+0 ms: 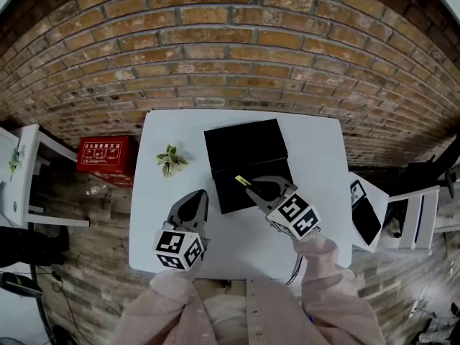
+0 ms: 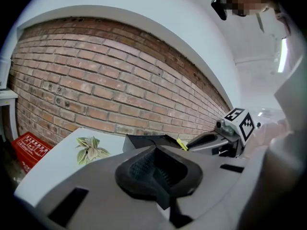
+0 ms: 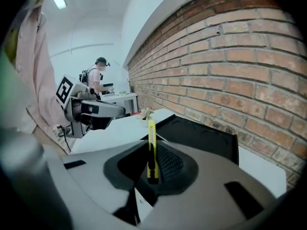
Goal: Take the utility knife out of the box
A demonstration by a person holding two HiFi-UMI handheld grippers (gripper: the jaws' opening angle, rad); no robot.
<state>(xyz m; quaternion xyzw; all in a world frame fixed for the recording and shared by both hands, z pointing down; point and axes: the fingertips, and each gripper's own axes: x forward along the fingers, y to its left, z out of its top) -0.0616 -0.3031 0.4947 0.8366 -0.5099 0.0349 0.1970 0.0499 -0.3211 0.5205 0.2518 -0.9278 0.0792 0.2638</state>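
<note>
Leafy sprig (image 1: 171, 159) at left of white table (image 1: 316, 164), uninvolved. Left gripper (image 1: 195, 200): jaws together, empty, hovering just beside black box (image 1: 241, 149), probably on standby to steady it. Box open, lid laid back toward brick wall for access. Yellow utility knife (image 1: 242, 180) clamped edge-on in right gripper (image 1: 257, 190), tip poking past jaws, over box's near part, seemingly clear of it.

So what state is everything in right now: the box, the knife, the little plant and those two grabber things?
black box: open, lid swung back.
right gripper: fingers shut on the utility knife.
utility knife: clamped upright between those fingers, clear of the box.
left gripper: fingers together, holding nothing.
leafy sprig: lying loose on the table.
</note>
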